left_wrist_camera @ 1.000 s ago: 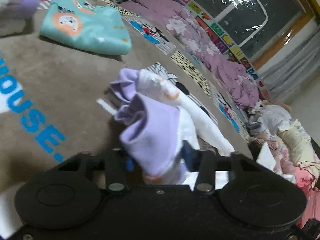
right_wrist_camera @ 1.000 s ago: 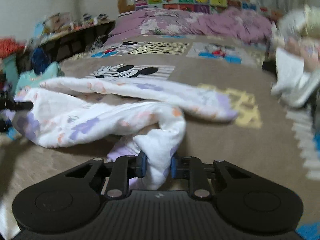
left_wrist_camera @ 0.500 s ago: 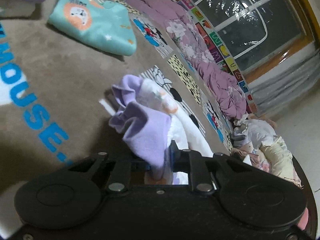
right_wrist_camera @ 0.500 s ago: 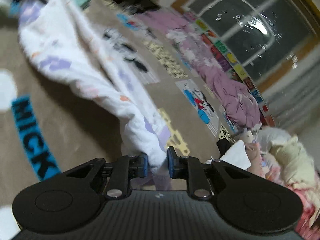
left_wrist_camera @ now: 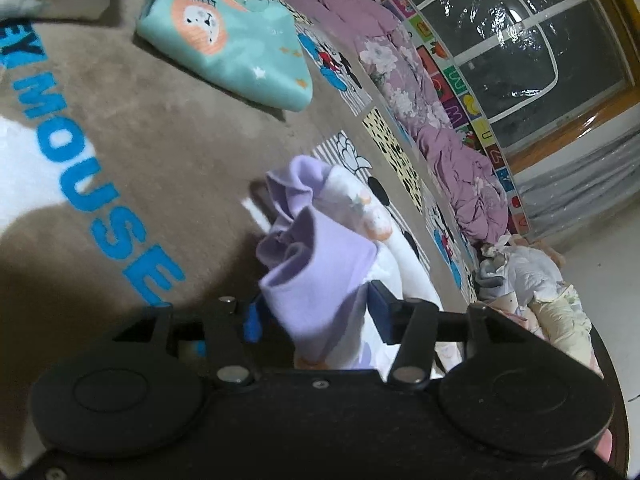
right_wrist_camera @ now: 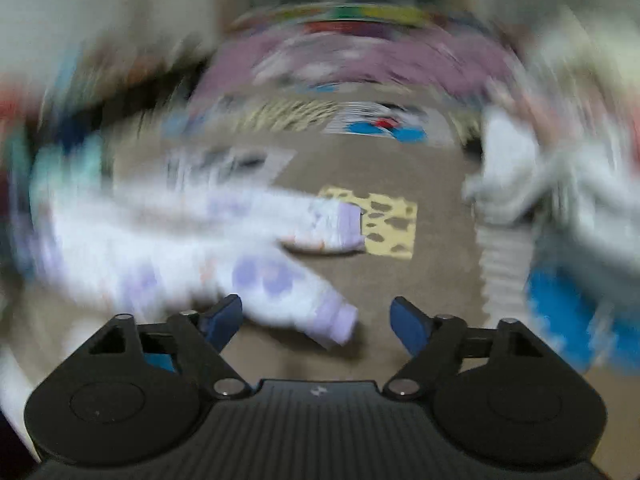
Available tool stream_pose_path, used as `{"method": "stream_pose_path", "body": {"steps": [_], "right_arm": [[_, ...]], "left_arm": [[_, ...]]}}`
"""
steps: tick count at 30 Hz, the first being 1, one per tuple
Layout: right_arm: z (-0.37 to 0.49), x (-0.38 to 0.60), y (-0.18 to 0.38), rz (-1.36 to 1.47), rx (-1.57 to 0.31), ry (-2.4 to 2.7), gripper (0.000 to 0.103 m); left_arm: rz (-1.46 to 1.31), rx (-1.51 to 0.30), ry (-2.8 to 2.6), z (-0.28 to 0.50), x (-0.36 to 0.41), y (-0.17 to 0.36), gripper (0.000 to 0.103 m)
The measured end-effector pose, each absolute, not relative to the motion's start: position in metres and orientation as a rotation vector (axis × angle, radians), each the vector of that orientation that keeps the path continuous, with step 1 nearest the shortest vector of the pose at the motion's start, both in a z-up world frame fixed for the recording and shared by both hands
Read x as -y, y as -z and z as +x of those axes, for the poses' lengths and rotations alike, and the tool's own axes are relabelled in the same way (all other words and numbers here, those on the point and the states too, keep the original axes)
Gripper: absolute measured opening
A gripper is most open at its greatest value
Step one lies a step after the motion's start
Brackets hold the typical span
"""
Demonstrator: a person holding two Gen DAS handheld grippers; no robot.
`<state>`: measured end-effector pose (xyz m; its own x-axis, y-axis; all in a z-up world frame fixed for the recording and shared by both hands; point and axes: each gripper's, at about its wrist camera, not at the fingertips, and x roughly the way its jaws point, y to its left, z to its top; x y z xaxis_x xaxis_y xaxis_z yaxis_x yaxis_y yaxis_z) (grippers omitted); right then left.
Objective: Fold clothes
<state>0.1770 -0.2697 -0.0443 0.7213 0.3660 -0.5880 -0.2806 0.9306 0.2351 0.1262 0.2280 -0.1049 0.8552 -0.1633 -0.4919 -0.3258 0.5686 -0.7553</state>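
Note:
A white garment with purple cuffs and a flower print (left_wrist_camera: 320,248) lies bunched on the brown carpet (left_wrist_camera: 160,152). My left gripper (left_wrist_camera: 316,314) is low over its purple end. Its jaws are opening, the purple cloth sits loosely between them, and the pads no longer pinch it. The right wrist view is badly blurred. In it the same garment (right_wrist_camera: 160,248) stretches across the carpet, and one purple-cuffed sleeve (right_wrist_camera: 336,320) lies just ahead of my right gripper (right_wrist_camera: 316,320). Those jaws are opening wide and grip nothing.
A folded teal sweater with a lion print (left_wrist_camera: 232,36) lies at the back left. A purple quilt (left_wrist_camera: 440,120) runs under the window (left_wrist_camera: 500,40). A heap of unfolded clothes (left_wrist_camera: 532,280) sits at the right, seen blurred as white cloth (right_wrist_camera: 540,184).
My right gripper let go of the white sleeve, which dropped to the carpet, and its view swung round. My left jaws pinched the purple cuff tight, then spread apart.

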Motion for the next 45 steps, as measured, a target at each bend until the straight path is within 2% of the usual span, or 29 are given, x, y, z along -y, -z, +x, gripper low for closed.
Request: {"method": "stream_pose_path", "body": {"steps": [4, 7, 13, 15, 17, 19, 20, 21, 22, 23, 28, 37, 45], "right_arm": [[0.193, 0.313, 0.073, 0.774, -0.774, -0.304, 0.081], [0.192, 0.315, 0.101, 1.033, -0.832, -0.279, 0.081], [0.196, 0.304, 0.142, 1.267, -0.84, -0.214, 0.08], [0.199, 0.3, 0.153, 1.316, -0.826, -0.178, 0.073], [0.204, 0.299, 0.162, 1.344, -0.799, -0.135, 0.065], [0.211, 0.296, 0.168, 1.334, -0.766, -0.123, 0.044], [0.214, 0.294, 0.169, 1.327, -0.754, -0.124, 0.038], [0.217, 0.292, 0.171, 1.321, -0.741, -0.126, 0.029], [0.217, 0.291, 0.168, 1.302, -0.724, -0.131, 0.025], [0.216, 0.291, 0.165, 1.283, -0.707, -0.137, 0.023], [0.209, 0.293, 0.144, 1.155, -0.634, -0.168, 0.017], [0.171, 0.316, 0.115, 1.05, -0.545, -0.229, 0.015], [0.13, 0.344, 0.155, 1.101, -0.635, -0.119, 0.015]], "left_arm": [[-0.953, -0.561, -0.095, 0.125, -0.222, 0.102, 0.051], [-0.905, -0.566, -0.093, 0.127, -0.215, 0.097, 0.051], [-0.865, -0.58, -0.092, 0.133, -0.208, 0.098, 0.051], [-0.859, -0.589, -0.091, 0.134, -0.206, 0.1, 0.051], [-0.849, -0.596, -0.088, 0.136, -0.204, 0.101, 0.05], [-0.835, -0.604, -0.087, 0.138, -0.201, 0.102, 0.047], [-0.826, -0.607, -0.087, 0.139, -0.199, 0.103, 0.032], [-0.82, -0.609, -0.089, 0.14, -0.198, 0.103, 0.027], [-0.816, -0.609, -0.092, 0.14, -0.197, 0.104, 0.022], [-0.817, -0.608, -0.092, 0.139, -0.196, 0.104, 0.015], [-0.835, -0.592, -0.08, 0.13, -0.191, 0.097, 0.013], [-0.939, -0.586, -0.063, 0.094, -0.193, 0.086, 0.012], [-0.951, -0.722, -0.102, 0.061, -0.189, 0.106, 0.012]]}}
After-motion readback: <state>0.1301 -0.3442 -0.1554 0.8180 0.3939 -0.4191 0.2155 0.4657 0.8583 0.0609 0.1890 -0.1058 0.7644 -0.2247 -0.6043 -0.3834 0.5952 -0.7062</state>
